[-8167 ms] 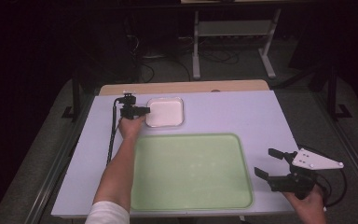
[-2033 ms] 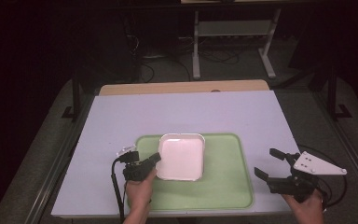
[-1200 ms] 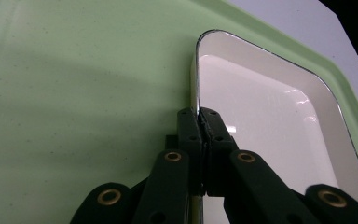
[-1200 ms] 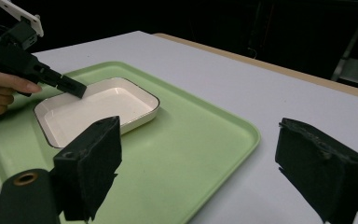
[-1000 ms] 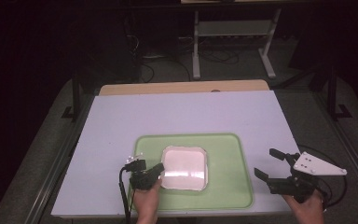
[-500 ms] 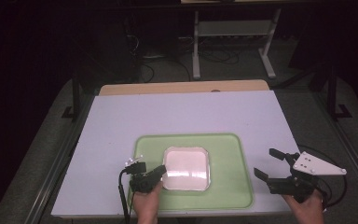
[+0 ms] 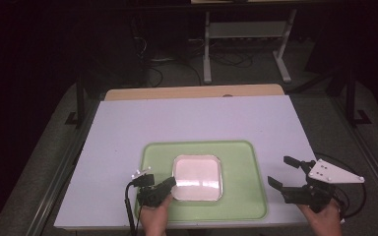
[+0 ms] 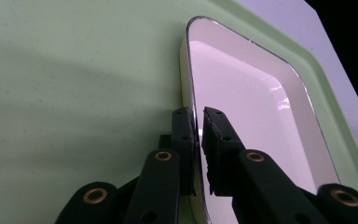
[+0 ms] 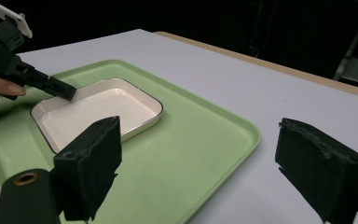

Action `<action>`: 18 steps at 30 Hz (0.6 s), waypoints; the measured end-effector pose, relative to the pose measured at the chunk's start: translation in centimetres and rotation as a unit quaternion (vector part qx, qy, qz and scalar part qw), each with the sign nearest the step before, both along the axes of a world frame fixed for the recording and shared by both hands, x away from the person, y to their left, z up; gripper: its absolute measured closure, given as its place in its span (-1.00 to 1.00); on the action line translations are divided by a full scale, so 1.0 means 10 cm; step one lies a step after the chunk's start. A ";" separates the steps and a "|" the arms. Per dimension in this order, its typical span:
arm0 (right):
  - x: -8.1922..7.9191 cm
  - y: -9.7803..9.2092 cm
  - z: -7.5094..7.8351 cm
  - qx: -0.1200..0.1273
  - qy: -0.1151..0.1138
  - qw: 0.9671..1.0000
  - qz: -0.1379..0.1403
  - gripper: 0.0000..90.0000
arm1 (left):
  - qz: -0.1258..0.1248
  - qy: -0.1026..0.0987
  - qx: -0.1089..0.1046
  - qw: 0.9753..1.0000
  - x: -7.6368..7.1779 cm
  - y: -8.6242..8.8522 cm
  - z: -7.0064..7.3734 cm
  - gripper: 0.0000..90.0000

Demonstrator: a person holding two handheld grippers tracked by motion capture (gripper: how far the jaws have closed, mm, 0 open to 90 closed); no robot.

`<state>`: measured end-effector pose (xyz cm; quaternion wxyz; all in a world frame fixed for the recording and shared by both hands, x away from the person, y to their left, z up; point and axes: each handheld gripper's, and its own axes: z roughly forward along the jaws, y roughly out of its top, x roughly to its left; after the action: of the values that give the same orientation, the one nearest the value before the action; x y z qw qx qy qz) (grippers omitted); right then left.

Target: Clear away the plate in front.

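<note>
On green tray (image 7: 236,196), dish (image 7: 197,177) flat, squarish.

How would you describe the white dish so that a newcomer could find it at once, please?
On the pale table lies a large green tray. The white dish sits on it: shallow, square with rounded corners and a dark rim. The left gripper pinches its edge.

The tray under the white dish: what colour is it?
The tray is pale green, plain, no pattern; the high view shows it best.
</note>
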<state>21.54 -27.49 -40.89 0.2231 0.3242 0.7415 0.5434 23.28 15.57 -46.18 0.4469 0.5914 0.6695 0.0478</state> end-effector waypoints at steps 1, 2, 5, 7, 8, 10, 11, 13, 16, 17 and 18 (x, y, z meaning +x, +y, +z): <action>0.00 0.00 0.00 0.000 0.000 1.000 -0.001 -0.70 | 0.000 0.000 0.000 1.000 -0.01 0.00 0.00 0.83; 0.00 0.00 0.00 0.000 0.000 1.000 -0.001 -0.70 | 0.000 0.000 0.001 1.000 -0.01 0.00 0.00 0.83; 0.00 -0.01 0.00 0.001 -0.001 1.000 -0.002 -0.70 | -0.002 -0.005 0.000 1.000 -0.03 0.00 0.04 0.83; 0.00 0.00 0.00 0.000 0.000 1.000 -0.001 -0.70 | -0.001 -0.008 -0.002 1.000 -0.03 0.01 0.06 0.83; 0.00 0.00 0.00 0.000 0.000 1.000 -0.001 -0.70 | -0.001 -0.010 -0.002 1.000 -0.03 0.02 0.06 0.83; 0.00 0.01 0.00 -0.001 -0.001 1.000 0.000 -0.70 | -0.001 -0.010 -0.003 1.000 -0.04 0.02 0.07 0.83; 0.01 0.01 0.00 -0.001 -0.001 1.000 0.001 -0.70 | -0.001 -0.011 -0.003 1.000 -0.04 0.02 0.07 0.83; 0.01 0.01 0.00 -0.001 0.000 1.000 0.001 -0.70 | -0.004 -0.012 -0.001 1.000 -0.04 0.02 0.07 0.82; 0.01 0.02 0.00 -0.001 0.000 1.000 0.001 -0.70 | -0.007 -0.018 0.007 1.000 -0.05 0.02 0.10 0.82; 0.01 0.02 0.00 -0.002 0.000 1.000 0.000 -0.70 | -0.008 -0.021 0.009 1.000 -0.06 0.03 0.11 0.82; 0.01 0.02 0.00 -0.002 0.000 1.000 0.000 -0.70 | -0.007 -0.023 0.006 1.000 -0.06 0.03 0.11 0.81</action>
<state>21.62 -27.33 -40.87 0.2234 0.3239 0.7424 0.5422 22.66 15.89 -45.04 0.4586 0.5980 0.6544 0.0622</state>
